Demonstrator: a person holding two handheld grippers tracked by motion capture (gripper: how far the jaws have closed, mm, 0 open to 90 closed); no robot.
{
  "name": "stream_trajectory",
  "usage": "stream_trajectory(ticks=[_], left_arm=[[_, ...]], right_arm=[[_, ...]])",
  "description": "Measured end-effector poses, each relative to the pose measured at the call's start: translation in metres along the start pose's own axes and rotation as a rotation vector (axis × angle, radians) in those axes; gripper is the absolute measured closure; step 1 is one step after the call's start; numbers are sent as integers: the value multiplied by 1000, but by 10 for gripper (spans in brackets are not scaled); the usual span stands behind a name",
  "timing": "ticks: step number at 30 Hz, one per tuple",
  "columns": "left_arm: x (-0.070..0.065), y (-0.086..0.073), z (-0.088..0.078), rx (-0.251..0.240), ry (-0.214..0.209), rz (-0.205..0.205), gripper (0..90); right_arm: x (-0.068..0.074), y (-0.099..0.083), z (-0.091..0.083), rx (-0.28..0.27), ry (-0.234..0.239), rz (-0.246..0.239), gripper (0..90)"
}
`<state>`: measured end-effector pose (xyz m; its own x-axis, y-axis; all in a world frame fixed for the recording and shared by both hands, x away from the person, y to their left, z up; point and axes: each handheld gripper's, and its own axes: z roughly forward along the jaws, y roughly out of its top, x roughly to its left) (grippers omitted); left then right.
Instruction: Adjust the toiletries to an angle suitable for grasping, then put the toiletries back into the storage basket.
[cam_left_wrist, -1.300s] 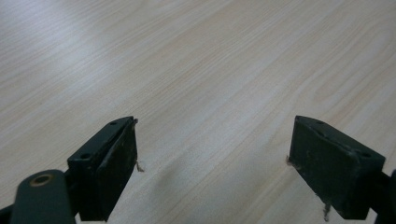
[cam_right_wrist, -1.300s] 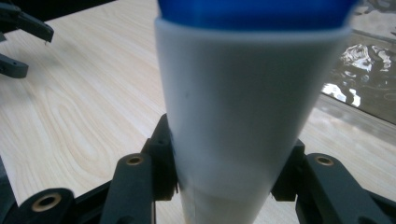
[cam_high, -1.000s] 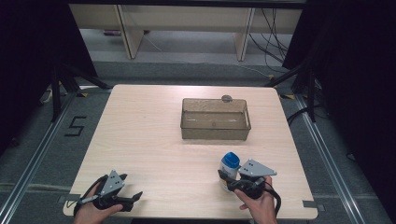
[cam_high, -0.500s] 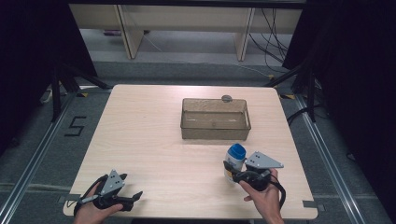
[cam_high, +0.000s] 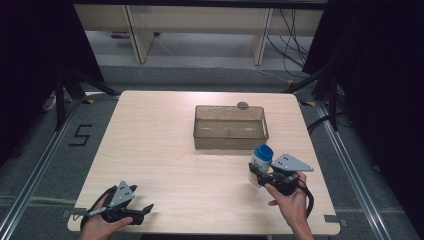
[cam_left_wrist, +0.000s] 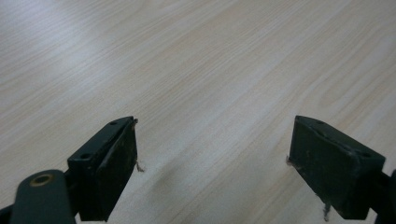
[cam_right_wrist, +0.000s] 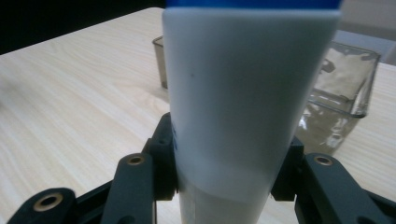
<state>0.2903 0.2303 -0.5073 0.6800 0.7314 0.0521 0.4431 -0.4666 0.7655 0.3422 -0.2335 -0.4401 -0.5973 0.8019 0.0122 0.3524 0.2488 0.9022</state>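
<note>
Clear bin (cam_high: 230, 142) blocks table (cam_high: 150, 150) centre-right, small round object (cam_high: 243, 105) behind it; left half open.

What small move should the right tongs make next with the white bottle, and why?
Probably carry it forward and up over the clear bin's near wall. The right tongs are clamped on the white bottle, upright with its blue cap on top, just short of the bin; the left tongs rest open, apart.

The high view looks forward and down on the whole table (cam_high: 165, 150). The left gripper view skims close over bare wood. The right gripper view faces, very near, a white bottle (cam_right_wrist: 247, 107), sharing the clear box (cam_high: 230, 127) with the high view.
</note>
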Motion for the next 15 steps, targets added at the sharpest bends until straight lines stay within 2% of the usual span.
stream_trajectory(ticks=[2, 3, 4, 5, 6, 7, 8, 9, 10, 12, 13, 15], left_arm=[[0, 0, 1, -6, 1, -1, 148], [1, 0, 0, 14, 12, 18, 148], [1, 1, 0, 19, 11, 20, 148], [1, 1, 0, 24, 10, 29, 148], [1, 1, 0, 20, 9, 26, 148], [0, 1, 2, -1, 1, 14, 148], [0, 2, 2, 12, 8, 19, 148], [0, 1, 3, 5, 5, 16, 148], [0, 2, 2, 22, 11, 23, 148], [0, 1, 3, 1, -1, 13, 148], [1, 1, 2, 17, -1, 31, 148], [1, 1, 2, 17, 1, 32, 148]], right_arm=[[-5, 2, 0, -2, -14, -14, 559], [-4, 3, -1, 6, -9, 24, 558], [-7, 5, -2, 17, -17, 31, 558], [-7, 5, -2, 17, -17, 31, 558], [-10, 6, 0, -7, -21, 4, 558], [-10, 7, -1, 5, -23, 31, 559], [-16, 9, 0, -14, -31, 3, 559], [-16, 9, 0, -14, -31, 3, 559], [-19, 11, -1, -2, -44, 11, 558], [-22, 12, 1, -14, -57, 17, 558], [-22, 12, 1, -14, -57, 17, 558], [-25, 14, 1, 0, -56, 23, 558]])
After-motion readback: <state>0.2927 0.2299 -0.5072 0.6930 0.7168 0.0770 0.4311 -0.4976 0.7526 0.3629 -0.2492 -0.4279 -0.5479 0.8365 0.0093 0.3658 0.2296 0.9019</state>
